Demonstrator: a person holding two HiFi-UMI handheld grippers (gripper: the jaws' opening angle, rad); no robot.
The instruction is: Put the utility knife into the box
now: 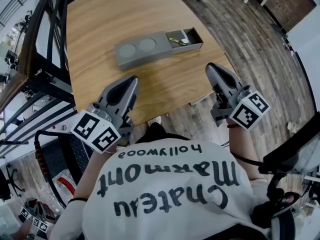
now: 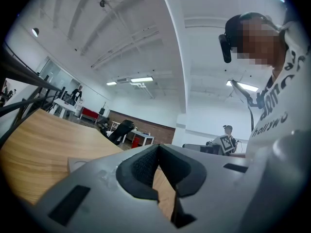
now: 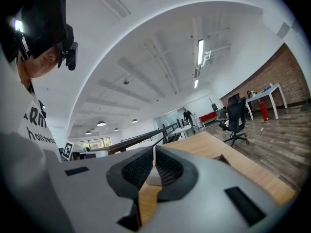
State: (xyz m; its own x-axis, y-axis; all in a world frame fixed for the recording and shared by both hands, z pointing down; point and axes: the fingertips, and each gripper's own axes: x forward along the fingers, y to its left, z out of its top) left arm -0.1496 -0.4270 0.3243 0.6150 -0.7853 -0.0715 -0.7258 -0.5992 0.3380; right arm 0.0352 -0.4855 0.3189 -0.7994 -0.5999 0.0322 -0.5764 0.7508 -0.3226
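Left gripper (image 1: 133, 80) and right gripper (image 1: 210, 67) both hang with jaws pressed together on nothing. Well ahead of both sets of tips, the utility knife (image 1: 178, 41) lies inside the open end of the box (image 1: 159, 52); best, I judge, to stay clear and avoid nudging it

White T-shirt (image 1: 170, 194), black lettering; left hand-held gripper (image 1: 133, 80), right hand-held gripper (image 1: 210, 67) grey, black-white marker cubes (image 1: 96, 130).

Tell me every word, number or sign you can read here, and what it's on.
"Chateau Marmont hollywood": on the person's white shirt, upside down in the head view.
Marker cubes: black-and-white square patterns only, no letters.
Box: no print readable.
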